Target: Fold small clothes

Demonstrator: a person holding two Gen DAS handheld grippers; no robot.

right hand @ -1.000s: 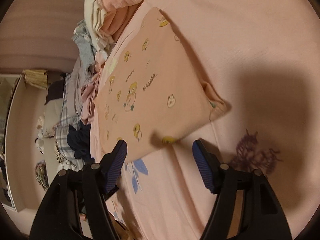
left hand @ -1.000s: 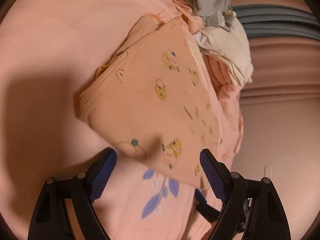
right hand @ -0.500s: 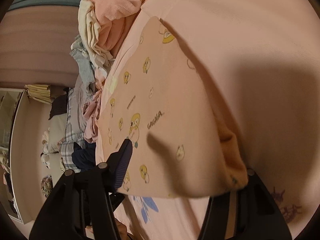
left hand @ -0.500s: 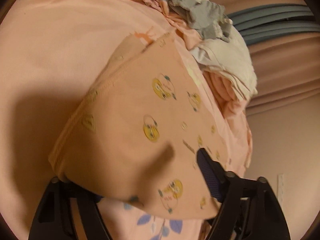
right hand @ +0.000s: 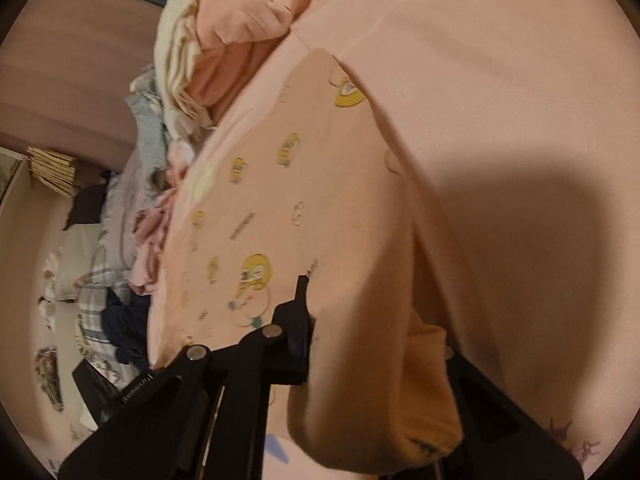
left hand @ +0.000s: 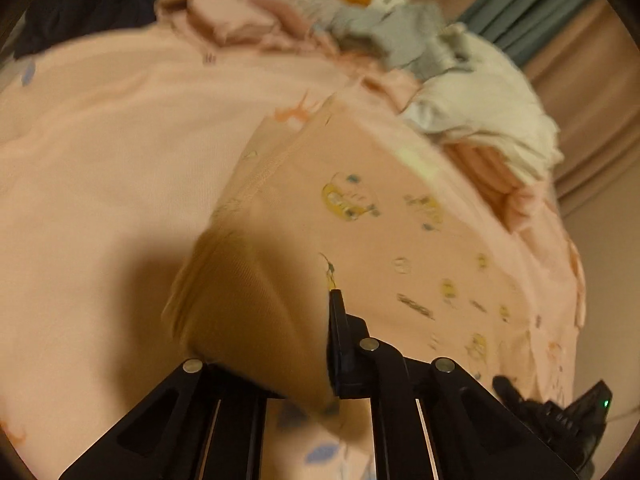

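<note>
Pinching opposite corners, left tongs (left hand: 316, 344) and right tongs (right hand: 356, 332) grip the folded peach chick-print garment (left hand: 384, 240).

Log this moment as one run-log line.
left gripper: shut on peach garment corner | right gripper: shut on other corner | garment: partly lifted off pink bedsheet

- Open pink bed sheet (left hand: 100, 168) spreads wide beside the folded garment (left hand: 380, 240); nothing lies on that stretch
- A heap of clothes (left hand: 460, 80) crowds the garment's far edge, touching it; passage there is blocked
- More laundry (right hand: 132, 208) lines the bed's edge
</note>
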